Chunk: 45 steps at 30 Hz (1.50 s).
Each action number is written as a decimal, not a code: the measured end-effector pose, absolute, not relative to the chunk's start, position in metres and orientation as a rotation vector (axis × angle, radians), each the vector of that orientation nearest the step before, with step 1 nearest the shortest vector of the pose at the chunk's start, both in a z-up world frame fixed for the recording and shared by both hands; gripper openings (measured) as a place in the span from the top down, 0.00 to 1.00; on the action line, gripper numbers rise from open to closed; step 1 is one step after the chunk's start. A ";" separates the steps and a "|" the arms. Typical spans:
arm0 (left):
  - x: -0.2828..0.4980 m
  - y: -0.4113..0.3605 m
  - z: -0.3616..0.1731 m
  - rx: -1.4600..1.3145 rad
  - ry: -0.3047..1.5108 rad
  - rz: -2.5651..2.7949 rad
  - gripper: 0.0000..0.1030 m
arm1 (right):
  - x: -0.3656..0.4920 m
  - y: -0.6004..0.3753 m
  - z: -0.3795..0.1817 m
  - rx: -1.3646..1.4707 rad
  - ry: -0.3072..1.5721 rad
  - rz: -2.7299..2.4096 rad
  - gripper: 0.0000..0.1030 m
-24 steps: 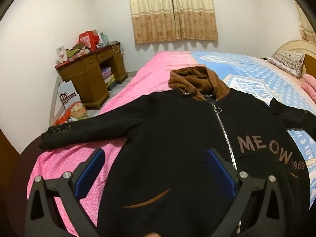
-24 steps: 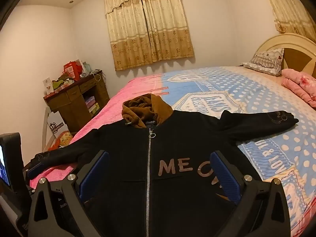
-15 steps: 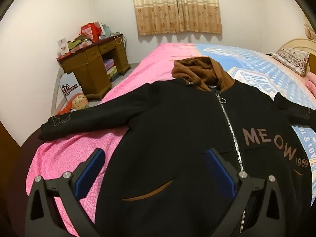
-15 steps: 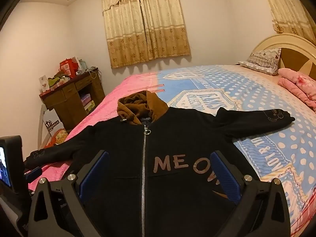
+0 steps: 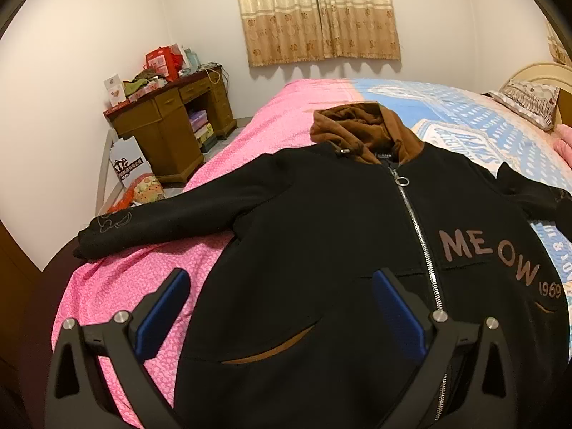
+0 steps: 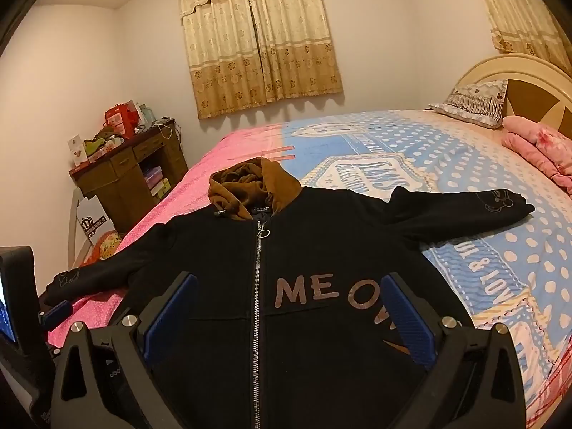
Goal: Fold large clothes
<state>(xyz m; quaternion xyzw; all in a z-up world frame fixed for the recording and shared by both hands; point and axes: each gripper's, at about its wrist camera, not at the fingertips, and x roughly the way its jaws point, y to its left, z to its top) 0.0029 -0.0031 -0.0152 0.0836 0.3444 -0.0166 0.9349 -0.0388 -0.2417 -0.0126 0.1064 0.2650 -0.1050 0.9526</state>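
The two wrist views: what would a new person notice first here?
First, the black zip-up hooded jacket with brown MEOW letters, spread flat with sleeves out on the pink and blue patterned bed. Then the open left gripper and open right gripper hovering over its lower part. A cluttered brown wooden desk stands by the wall.

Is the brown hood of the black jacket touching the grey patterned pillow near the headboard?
Apart. The right wrist view shows the brown hood near the bed's middle, with a wide stretch of blue dotted bedsheet between it and the pillow.
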 end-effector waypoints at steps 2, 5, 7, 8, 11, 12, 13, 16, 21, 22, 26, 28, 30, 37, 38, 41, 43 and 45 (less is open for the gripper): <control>0.003 -0.003 -0.015 0.171 0.703 -0.034 0.00 | -0.039 -0.242 -0.012 0.216 0.540 -0.212 0.01; 0.003 -0.003 -0.015 0.170 0.703 -0.034 0.00 | -0.038 -0.241 -0.013 0.217 0.544 -0.209 0.01; 0.003 -0.004 -0.015 0.171 0.704 -0.035 0.00 | -0.038 -0.241 -0.013 0.217 0.545 -0.207 0.01; 0.003 -0.004 -0.015 0.171 0.703 -0.034 0.00 | -0.038 -0.241 -0.013 0.216 0.545 -0.208 0.01; 0.003 -0.004 -0.015 0.171 0.704 -0.034 0.00 | -0.038 -0.241 -0.013 0.217 0.546 -0.206 0.01; 0.004 -0.003 -0.016 0.170 0.705 -0.034 0.00 | -0.037 -0.241 -0.013 0.218 0.546 -0.205 0.01; 0.004 -0.003 -0.016 0.168 0.707 -0.034 0.00 | -0.037 -0.241 -0.013 0.219 0.548 -0.205 0.01; 0.004 -0.004 -0.016 0.164 0.710 -0.037 0.00 | -0.037 -0.240 -0.014 0.221 0.551 -0.205 0.01; 0.004 -0.004 -0.016 0.163 0.709 -0.039 0.00 | -0.037 -0.240 -0.014 0.220 0.550 -0.208 0.01; 0.004 -0.004 -0.016 0.162 0.710 -0.040 0.00 | -0.036 -0.239 -0.014 0.219 0.550 -0.208 0.01; 0.004 -0.005 -0.016 0.165 0.708 -0.038 0.00 | -0.036 -0.240 -0.014 0.220 0.551 -0.208 0.01; 0.004 -0.005 -0.016 0.165 0.709 -0.039 0.00 | -0.036 -0.240 -0.014 0.221 0.551 -0.208 0.01; 0.004 -0.006 -0.016 0.166 0.709 -0.040 0.00 | -0.036 -0.239 -0.014 0.221 0.552 -0.208 0.01; 0.003 -0.010 -0.016 0.169 0.708 -0.044 0.00 | -0.036 -0.241 -0.014 0.228 0.557 -0.210 0.01; 0.003 -0.010 -0.016 0.169 0.708 -0.044 0.00 | -0.036 -0.242 -0.014 0.231 0.560 -0.209 0.01; 0.003 -0.010 -0.016 0.169 0.709 -0.045 0.00 | -0.035 -0.242 -0.016 0.233 0.566 -0.207 0.01; 0.003 -0.011 -0.017 0.168 0.710 -0.045 0.00 | -0.035 -0.242 -0.016 0.233 0.568 -0.208 0.01; 0.002 -0.011 -0.017 0.169 0.710 -0.047 0.00 | -0.035 -0.242 -0.016 0.232 0.566 -0.209 0.01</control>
